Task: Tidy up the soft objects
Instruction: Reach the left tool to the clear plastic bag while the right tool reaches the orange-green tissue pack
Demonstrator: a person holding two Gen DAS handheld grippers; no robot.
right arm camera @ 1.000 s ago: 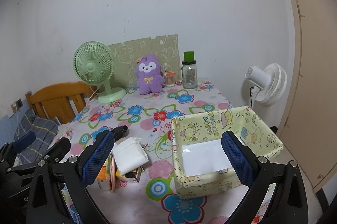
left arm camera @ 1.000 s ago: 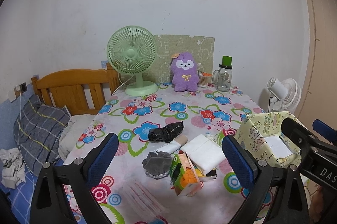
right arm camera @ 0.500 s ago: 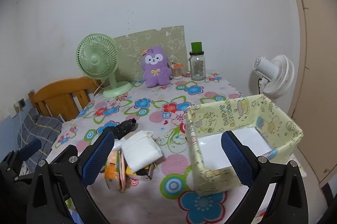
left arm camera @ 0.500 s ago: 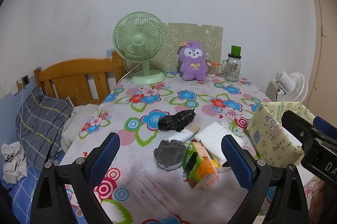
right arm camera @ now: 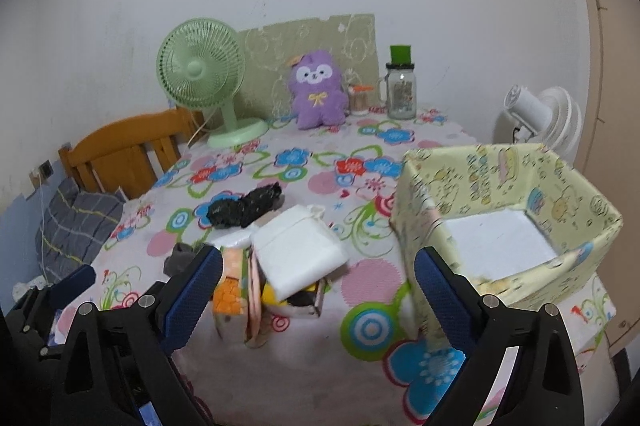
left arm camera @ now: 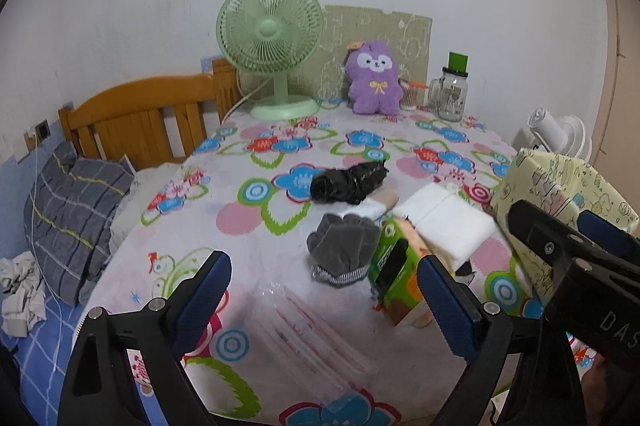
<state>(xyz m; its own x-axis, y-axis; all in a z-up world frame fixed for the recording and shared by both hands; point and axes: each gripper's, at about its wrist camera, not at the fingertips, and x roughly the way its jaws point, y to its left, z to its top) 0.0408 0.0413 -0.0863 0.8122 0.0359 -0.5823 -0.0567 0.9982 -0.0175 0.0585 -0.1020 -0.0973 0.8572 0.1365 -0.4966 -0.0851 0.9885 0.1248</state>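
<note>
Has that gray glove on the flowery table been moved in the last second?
No. The gray glove lies in the same spot beside the black bundle and the green carton; it only looks bigger because the camera came closer.

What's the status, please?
Left tongs open, empty; right tongs closing, nothing gripped. Grey knitted glove, folded white cloth on table. Yellow cartoon-print box empty. Path clear.
</note>
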